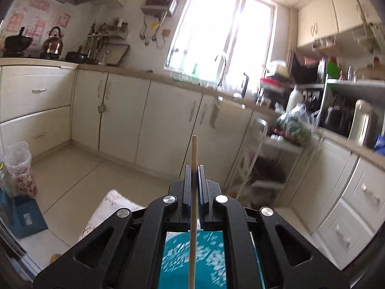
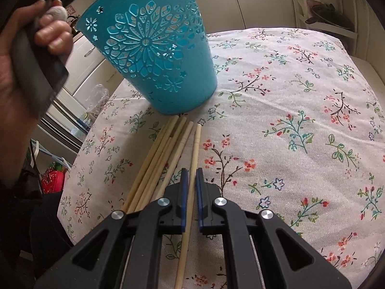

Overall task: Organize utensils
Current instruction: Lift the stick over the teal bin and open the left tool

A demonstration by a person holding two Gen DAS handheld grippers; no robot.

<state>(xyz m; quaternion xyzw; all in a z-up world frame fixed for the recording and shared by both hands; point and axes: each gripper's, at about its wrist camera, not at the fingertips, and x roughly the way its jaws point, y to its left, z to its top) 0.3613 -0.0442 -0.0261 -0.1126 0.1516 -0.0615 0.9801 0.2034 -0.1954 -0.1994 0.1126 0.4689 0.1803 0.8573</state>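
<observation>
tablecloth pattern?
White cloth tablecloth with small red, blue and green floral sprigs; clearest in the right wrist view.

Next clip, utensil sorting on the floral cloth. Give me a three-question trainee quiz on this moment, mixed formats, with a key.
1. True or false: the left gripper is shut on a single chopstick.
2. Multiple choice: where do the loose chopsticks lie? A) inside the teal holder B) on the floral cloth, in front of the holder's base C) on the kitchen floor
3. Fill in: the right gripper is closed on one ____ that lies apart from the bundle.

Key
1. True.
2. B. They lie on the floral cloth, tips toward the teal holder.
3. Chopstick.
</observation>
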